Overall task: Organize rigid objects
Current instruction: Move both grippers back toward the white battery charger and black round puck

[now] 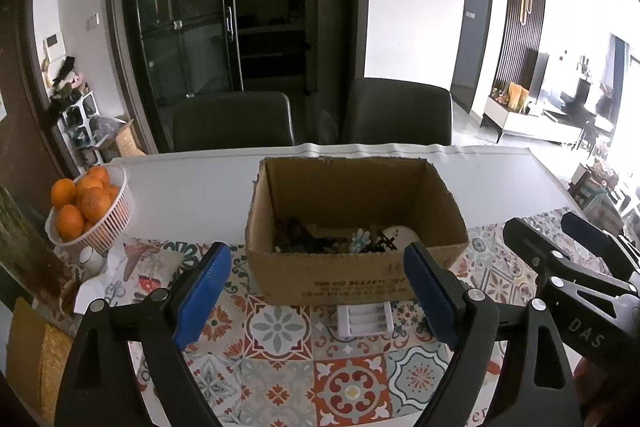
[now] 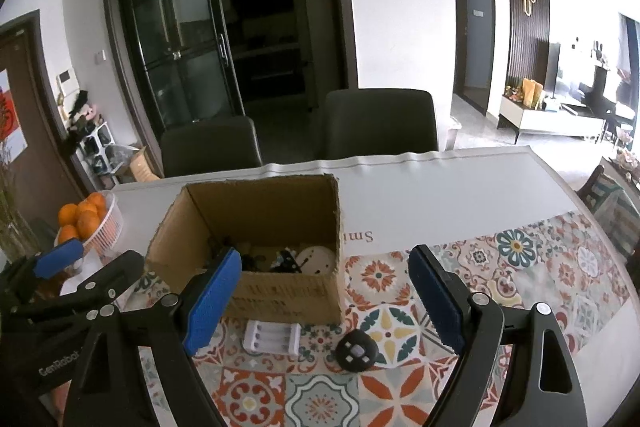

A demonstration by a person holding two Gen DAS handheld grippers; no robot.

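Note:
An open cardboard box (image 1: 356,267) (image 2: 280,291) stands on the patterned tablecloth, with several small dark and pale objects on its floor. A white battery holder (image 1: 363,319) (image 2: 273,335) lies on the cloth just in front of the box. A round black object (image 2: 357,350) with pale squares on top lies to its right. My left gripper (image 1: 320,299) is open in front of the box, nothing between its blue pads. My right gripper (image 2: 328,303) is open too, above the holder and the black object, touching neither.
A white basket of oranges (image 1: 90,207) (image 2: 90,221) sits at the table's left end. Two dark chairs (image 1: 236,125) stand behind the far edge. The right gripper's body (image 1: 580,279) shows at the left wrist view's right side. A plain white strip of table (image 2: 440,195) lies beyond the box.

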